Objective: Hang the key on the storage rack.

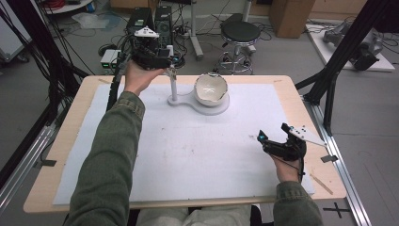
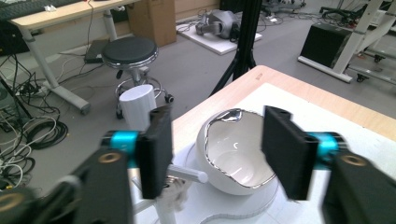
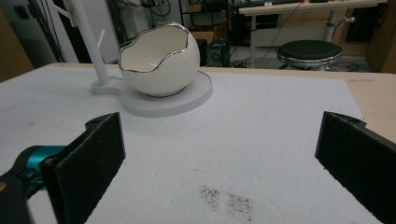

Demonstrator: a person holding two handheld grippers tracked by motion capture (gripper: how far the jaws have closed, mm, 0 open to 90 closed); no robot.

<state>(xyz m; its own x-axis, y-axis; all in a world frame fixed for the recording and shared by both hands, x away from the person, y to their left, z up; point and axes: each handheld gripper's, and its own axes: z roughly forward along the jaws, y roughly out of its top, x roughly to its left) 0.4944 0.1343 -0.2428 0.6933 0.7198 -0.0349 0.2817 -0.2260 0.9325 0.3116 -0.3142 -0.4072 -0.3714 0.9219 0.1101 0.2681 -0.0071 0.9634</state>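
We count one eggshell-shaped bowl (image 1: 211, 88) on one white stand (image 1: 207, 107), and two grippers, left gripper (image 1: 165, 55) and right gripper (image 1: 272, 137), both parted, holding nothing.

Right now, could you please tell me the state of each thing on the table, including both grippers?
White egg-shaped ceramic bowl with a jagged silver rim: upright on its base, empty.
White round stand base with a thin post: flat on the mat, bowl on it.
Left gripper: open, nothing between its jaws, above the post.
Right gripper: wide open, empty, low over the white mat.
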